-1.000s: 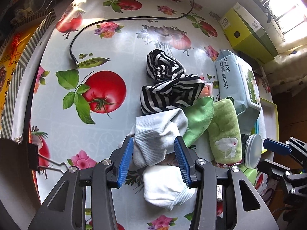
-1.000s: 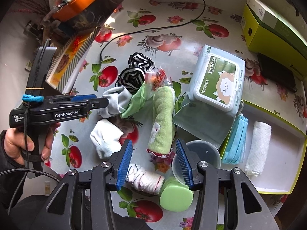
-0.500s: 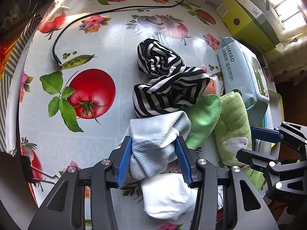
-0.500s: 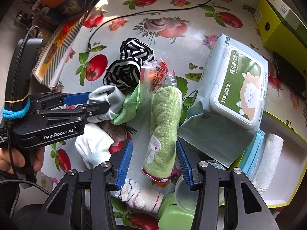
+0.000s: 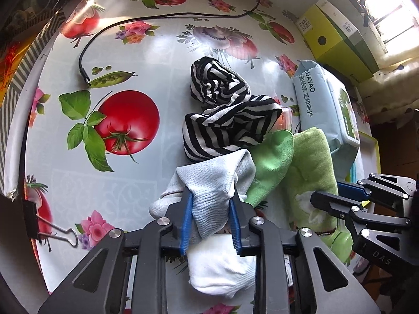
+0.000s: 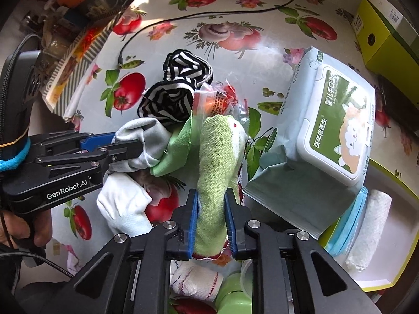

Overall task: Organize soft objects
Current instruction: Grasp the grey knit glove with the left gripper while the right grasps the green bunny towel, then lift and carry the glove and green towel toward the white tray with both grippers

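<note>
Left wrist view: the left tool (image 5: 209, 225) is closing on the grey sock (image 5: 212, 183) in the pile on the surface (image 5: 136, 41). The right tool (image 6: 210, 222) is closing on the green towel (image 6: 217, 162). Picking up comes now. Next, I think, both must lift and go to the tray (image 6: 398, 238).

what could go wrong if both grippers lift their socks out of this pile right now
The left gripper, its jaws closing on the grey sock, may drag along the striped cloth and the thin green cloth that lie against it.

The right gripper, its jaws closing on the green sock, works close to the wipes pack and the clear wrapper, so lifting could shift either.

The grippers sit close and could collide.
</note>
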